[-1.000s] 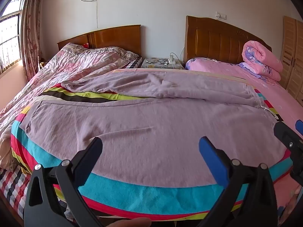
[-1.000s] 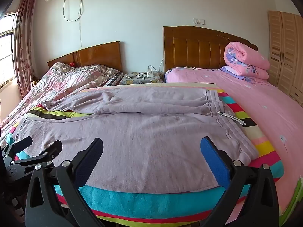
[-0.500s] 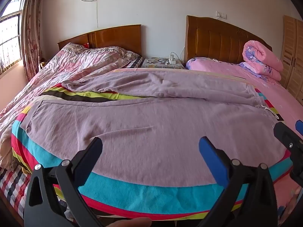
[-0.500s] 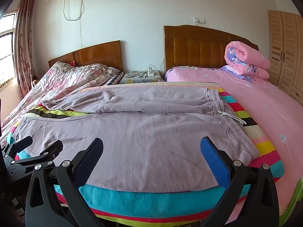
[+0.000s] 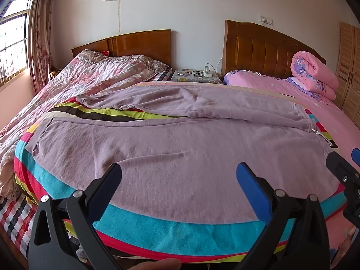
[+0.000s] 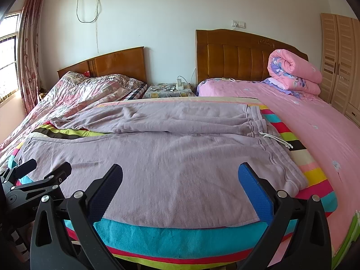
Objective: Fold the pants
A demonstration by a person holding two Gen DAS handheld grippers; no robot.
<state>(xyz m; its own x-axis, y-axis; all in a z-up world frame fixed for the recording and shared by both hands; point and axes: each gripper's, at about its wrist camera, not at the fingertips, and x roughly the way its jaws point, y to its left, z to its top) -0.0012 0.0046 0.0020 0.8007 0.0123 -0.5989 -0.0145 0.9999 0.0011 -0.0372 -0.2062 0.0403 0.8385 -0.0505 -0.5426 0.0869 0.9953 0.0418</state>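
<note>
Mauve sweatpants (image 5: 171, 148) (image 6: 180, 155) lie spread flat on a striped blanket (image 5: 171, 227) (image 6: 180, 236), waistband with a white drawstring (image 6: 276, 140) to the right, both legs running left. The far leg is rumpled, the near leg is smooth. My left gripper (image 5: 178, 172) hovers open over the near leg's front edge, holding nothing. My right gripper (image 6: 180, 172) also stands open, above the near hip area, empty. Each gripper shows at the edge of the other's view: the right gripper (image 5: 344, 168), the left gripper (image 6: 42, 171).
Two beds with wooden headboards (image 6: 243, 56) stand side by side. A rolled pink quilt (image 6: 294, 72) sits at the back right, a bedside table (image 6: 168, 90) with cables between the beds, a wardrobe (image 6: 339, 60) far right, a crumpled floral quilt (image 5: 74, 83) on the left bed.
Both views have shifted only slightly; the grippers stay open and the pants lie as before.
</note>
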